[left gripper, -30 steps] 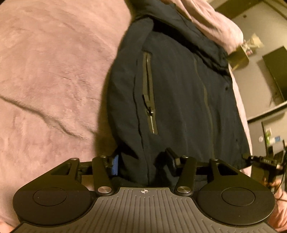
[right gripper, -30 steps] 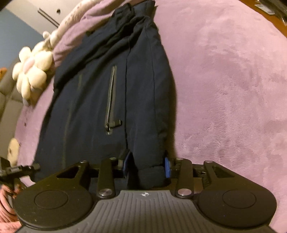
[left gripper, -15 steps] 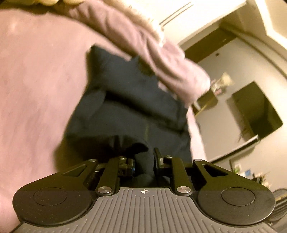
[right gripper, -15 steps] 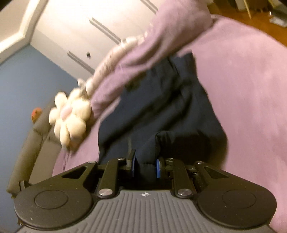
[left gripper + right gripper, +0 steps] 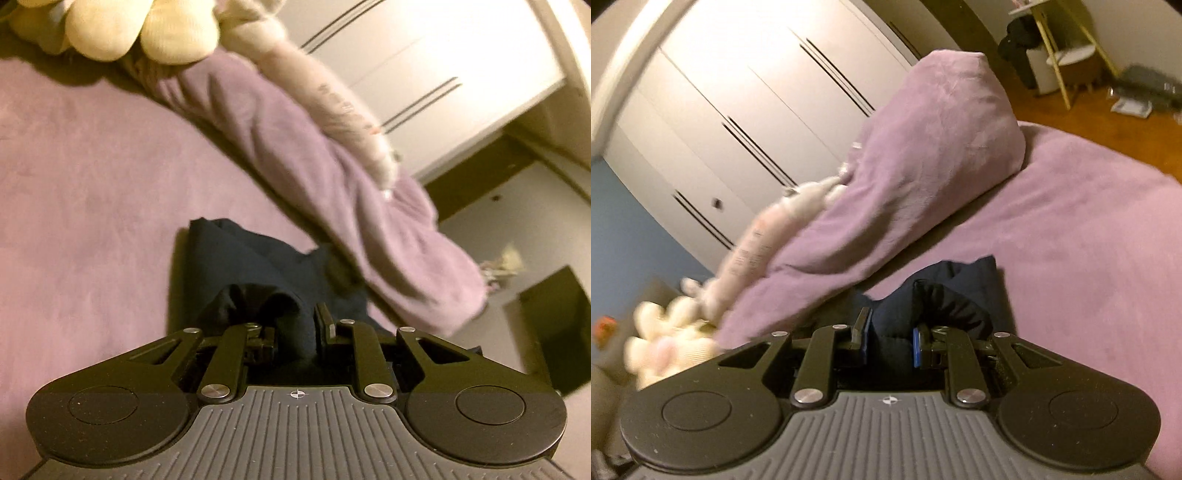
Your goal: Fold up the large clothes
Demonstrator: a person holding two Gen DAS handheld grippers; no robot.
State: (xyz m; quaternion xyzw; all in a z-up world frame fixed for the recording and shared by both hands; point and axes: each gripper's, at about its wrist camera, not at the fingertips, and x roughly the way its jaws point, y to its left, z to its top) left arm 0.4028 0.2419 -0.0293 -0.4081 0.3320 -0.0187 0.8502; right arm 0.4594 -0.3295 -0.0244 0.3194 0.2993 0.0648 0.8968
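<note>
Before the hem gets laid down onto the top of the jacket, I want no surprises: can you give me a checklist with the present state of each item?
1. Left gripper clamped on the navy jacket: ok, fabric fills the gap.
2. Right gripper clamped on the jacket too: ok, a bunched fold sits between the blue pads.
3. Landing spot on the purple bedspread free of clutter: ok in what shows.
4. Purple pillow clear of the jacket's far edge: not ok, it lies very close.
5. Hem lifted evenly across both grips: cannot tell.
6. Flower plush out of the way: ok.
</note>
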